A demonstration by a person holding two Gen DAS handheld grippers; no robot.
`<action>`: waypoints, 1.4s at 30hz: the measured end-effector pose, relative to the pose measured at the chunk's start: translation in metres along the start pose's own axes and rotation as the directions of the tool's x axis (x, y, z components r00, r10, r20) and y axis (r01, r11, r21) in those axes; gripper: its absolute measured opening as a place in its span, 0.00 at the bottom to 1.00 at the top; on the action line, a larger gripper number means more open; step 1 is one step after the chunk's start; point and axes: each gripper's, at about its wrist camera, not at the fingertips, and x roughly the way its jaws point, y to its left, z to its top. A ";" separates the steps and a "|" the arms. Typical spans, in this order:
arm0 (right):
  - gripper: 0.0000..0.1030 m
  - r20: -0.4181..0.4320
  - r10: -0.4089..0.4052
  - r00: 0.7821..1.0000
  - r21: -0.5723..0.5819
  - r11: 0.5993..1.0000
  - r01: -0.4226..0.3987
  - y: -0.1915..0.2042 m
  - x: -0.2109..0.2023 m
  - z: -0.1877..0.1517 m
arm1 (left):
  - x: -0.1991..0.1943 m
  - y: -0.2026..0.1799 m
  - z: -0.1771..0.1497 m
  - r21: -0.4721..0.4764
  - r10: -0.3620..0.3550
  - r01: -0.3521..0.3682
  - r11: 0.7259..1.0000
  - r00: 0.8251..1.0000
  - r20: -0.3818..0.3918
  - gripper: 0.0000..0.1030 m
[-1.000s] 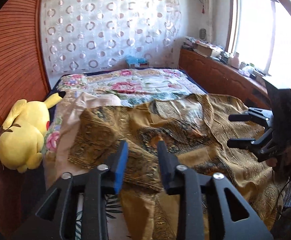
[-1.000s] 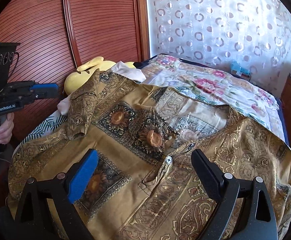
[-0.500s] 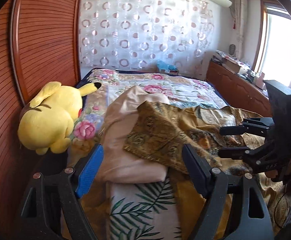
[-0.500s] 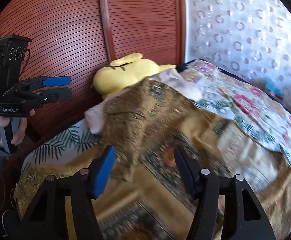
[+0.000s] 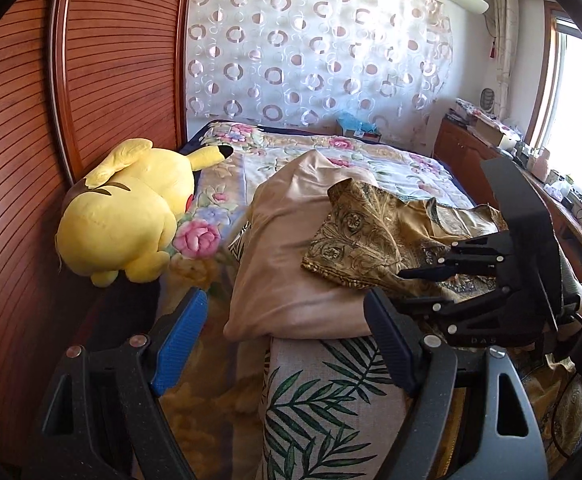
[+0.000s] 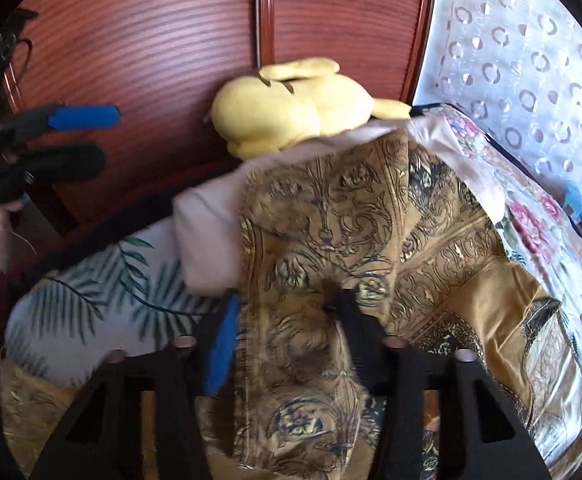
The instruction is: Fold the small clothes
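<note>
A yellow plush toy [image 5: 127,212] is seen ahead and left of the left tool, laid against a slatted wooden wall [image 5: 103,68]. A leaf-print pillow [image 5: 327,400] lies between its fingers, under a beige pillow [image 5: 291,264]. A circle-patterned curtain [image 5: 315,52] is hung beyond.

The left gripper [image 5: 283,344] is held wide open — nothing is gripped. The right gripper [image 6: 287,320] has just been closing — cloth is caught between its jaws.
</note>
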 end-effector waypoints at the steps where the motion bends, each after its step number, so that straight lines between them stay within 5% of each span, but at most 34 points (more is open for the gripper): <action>1: 0.29 0.010 0.009 1.000 0.012 1.000 -0.009 -0.003 0.000 -0.001 | 0.001 -0.001 0.001 0.001 -0.002 0.002 1.000 1.000 0.000 0.79; 3: 0.18 0.041 0.035 0.999 0.047 0.998 -0.037 -0.011 -0.004 -0.002 | 0.004 -0.003 0.001 0.006 -0.009 0.009 1.000 1.000 0.000 0.79; 8: 0.15 0.136 0.059 0.989 0.147 0.986 -0.079 -0.036 -0.029 -0.008 | 0.011 -0.012 0.004 0.026 -0.028 0.028 0.999 1.000 -0.007 0.79; 10: 0.07 0.163 0.038 0.986 0.187 0.980 -0.068 -0.049 -0.034 -0.012 | 0.013 -0.016 0.006 0.030 -0.037 0.037 0.999 0.999 -0.007 0.79; 17: 0.07 0.163 -0.056 0.985 0.347 0.938 -0.004 -0.093 -0.048 -0.044 | 0.022 -0.033 0.015 0.057 -0.070 0.071 0.996 0.997 -0.008 0.79; 20: 0.18 0.132 -0.129 0.983 0.388 0.919 0.069 -0.104 -0.056 -0.065 | 0.030 -0.040 0.019 0.072 -0.080 0.081 0.994 0.997 -0.018 0.79; 22: 0.34 0.104 -0.172 0.980 0.380 0.917 0.120 -0.111 -0.056 -0.077 | 0.037 -0.046 0.023 0.077 -0.087 0.089 0.993 0.996 -0.028 0.79; 25: 0.42 0.066 -0.183 0.981 0.371 0.917 0.146 -0.116 -0.059 -0.086 | 0.048 -0.055 0.030 0.098 -0.092 0.096 0.991 0.995 -0.044 0.79; 31: 0.42 0.061 -0.237 0.970 0.381 0.903 0.197 -0.119 -0.089 -0.123 | 0.067 -0.074 0.047 0.118 -0.117 0.125 0.985 0.991 -0.069 0.79; 39: 0.42 -0.042 -0.335 0.941 0.468 0.826 0.315 -0.134 -0.135 -0.205 | 0.096 -0.101 0.061 0.138 -0.154 0.168 0.976 0.982 -0.106 0.79; 42: 0.42 -0.079 -0.344 0.936 0.485 0.807 0.337 -0.139 -0.137 -0.218 | 0.108 -0.108 0.066 0.138 -0.153 0.168 0.976 0.981 -0.116 0.70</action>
